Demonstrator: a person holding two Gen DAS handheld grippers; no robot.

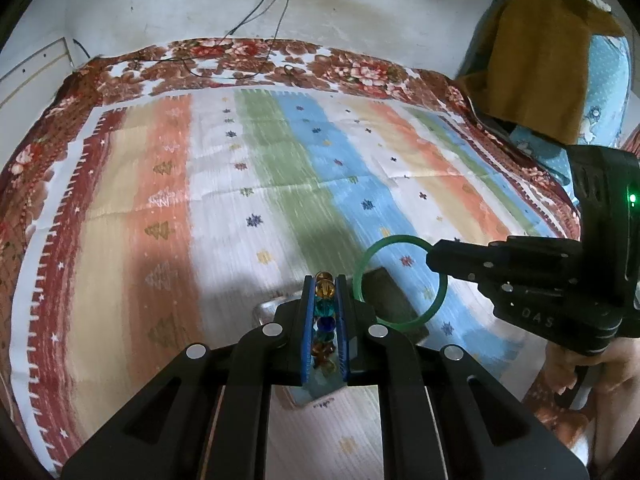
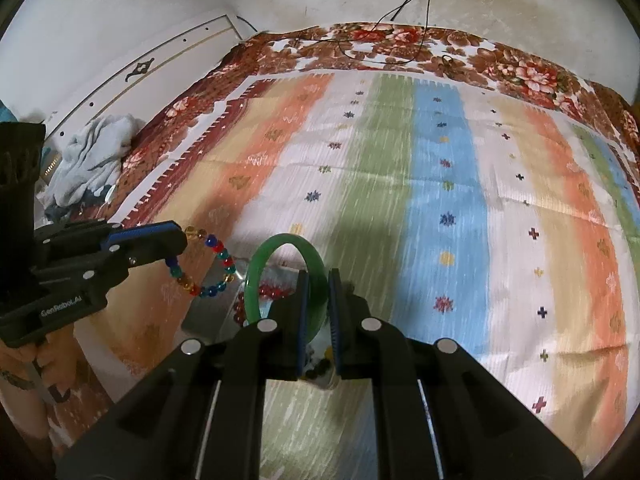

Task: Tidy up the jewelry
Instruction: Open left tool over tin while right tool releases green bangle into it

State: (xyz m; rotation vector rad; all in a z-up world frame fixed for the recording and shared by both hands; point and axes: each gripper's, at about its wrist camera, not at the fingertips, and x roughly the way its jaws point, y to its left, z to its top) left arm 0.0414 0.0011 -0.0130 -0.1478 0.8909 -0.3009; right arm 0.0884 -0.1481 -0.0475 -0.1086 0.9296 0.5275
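Green jade-like bangle (image 2: 280,276) is clamped upright between the closed jaws of the right tool (image 2: 318,280), held above the bed. Beside it, a string of coloured beads (image 2: 208,268) is pinched by the left tool (image 1: 324,292), hanging in a loop. Below both, the striped bedcover (image 2: 440,200) is seen, blurred.

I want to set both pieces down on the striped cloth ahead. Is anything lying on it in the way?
Nothing visible. The striped cloth ahead lies bare; the multicoloured glass-bead bracelet hangs in the left gripper and the green bangle in the right gripper. The cables lie only at its far edge.
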